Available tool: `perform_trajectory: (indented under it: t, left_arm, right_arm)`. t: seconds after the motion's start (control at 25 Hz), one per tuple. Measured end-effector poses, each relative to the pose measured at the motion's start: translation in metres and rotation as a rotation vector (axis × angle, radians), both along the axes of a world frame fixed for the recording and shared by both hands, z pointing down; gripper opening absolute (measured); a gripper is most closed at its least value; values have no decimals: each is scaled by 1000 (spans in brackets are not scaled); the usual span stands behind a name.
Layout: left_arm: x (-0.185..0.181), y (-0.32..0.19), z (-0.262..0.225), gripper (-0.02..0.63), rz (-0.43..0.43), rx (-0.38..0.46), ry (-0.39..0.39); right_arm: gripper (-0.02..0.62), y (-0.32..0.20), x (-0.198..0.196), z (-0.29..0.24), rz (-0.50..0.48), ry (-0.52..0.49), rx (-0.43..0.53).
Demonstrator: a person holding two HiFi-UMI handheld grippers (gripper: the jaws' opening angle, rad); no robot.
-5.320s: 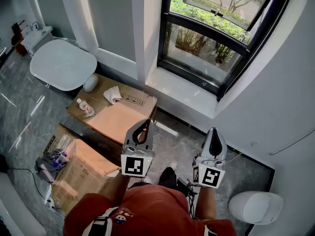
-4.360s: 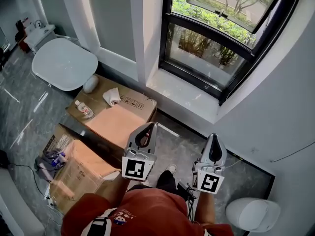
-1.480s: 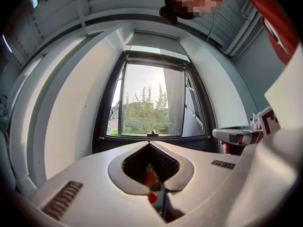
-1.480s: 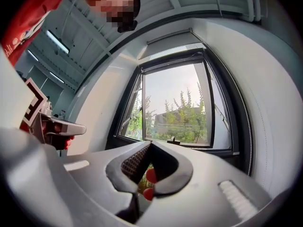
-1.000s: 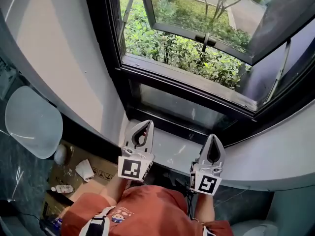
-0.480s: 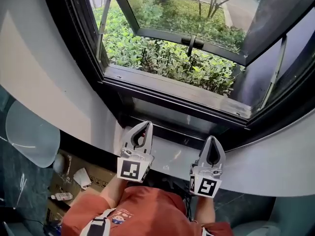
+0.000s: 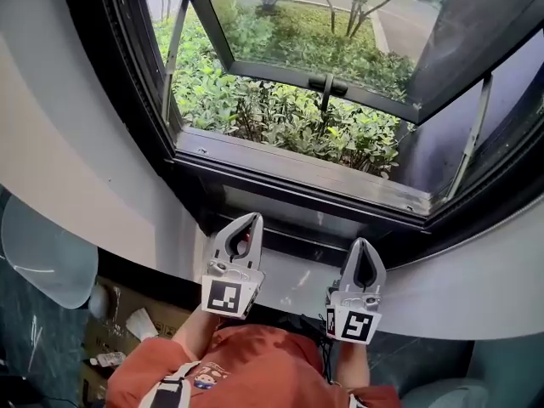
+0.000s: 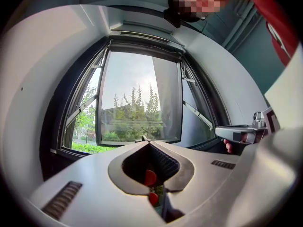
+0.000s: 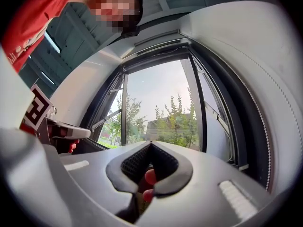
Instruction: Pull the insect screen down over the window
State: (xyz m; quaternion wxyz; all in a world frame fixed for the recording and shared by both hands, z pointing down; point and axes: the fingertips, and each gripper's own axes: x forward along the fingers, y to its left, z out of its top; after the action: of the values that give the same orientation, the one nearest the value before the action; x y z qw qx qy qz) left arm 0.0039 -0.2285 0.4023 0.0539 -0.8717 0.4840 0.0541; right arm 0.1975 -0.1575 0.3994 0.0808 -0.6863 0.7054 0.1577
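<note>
A black-framed window [image 7: 289, 172] fills the head view, and its sash [image 7: 340, 32] stands tilted outward with a handle [image 7: 327, 83] on the lower rail. No insect screen covers the opening; a pale bar [image 8: 142, 33] runs along the top of the frame in the left gripper view. My left gripper [image 7: 252, 218] and right gripper [image 7: 363, 242] hang side by side below the window, over the sill, both shut and empty. In the gripper views, the left gripper [image 8: 148, 143] and the right gripper [image 9: 150, 143] each point up at the open pane.
A white sill [image 7: 293, 283] lies under the grippers, with curved white reveal walls [image 7: 76, 185] on both sides. Green shrubs [image 7: 272, 117] grow outside. Far below at the left are a cardboard box [image 7: 127, 321] and a round white fixture [image 7: 42, 262].
The head view has swung up from the floor and boxes to the window, which now looms closer. Both grippers stay shut, side by side, now just below the window frame.
</note>
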Motion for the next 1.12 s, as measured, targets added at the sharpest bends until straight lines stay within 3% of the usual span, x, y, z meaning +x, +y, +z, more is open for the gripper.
perform_trajectory:
  t: [0.24, 0.48, 0.76, 1.12]
  left_arm:
    - [-5, -9, -6, 5, 17, 16, 17]
    - [-19, -22, -34, 5, -9, 78, 32]
    - [-30, -38, -90, 5, -21, 210, 62]
    - [-48, -62, -178, 5, -73, 416, 14]
  right_arm:
    - [9, -8, -3, -15, -6, 2, 17]
    - [9, -19, -4, -63, -4, 78, 127]
    - [9, -28, 5, -135, 36, 172, 287]
    - [9, -35, 12, -243, 92, 361, 464]
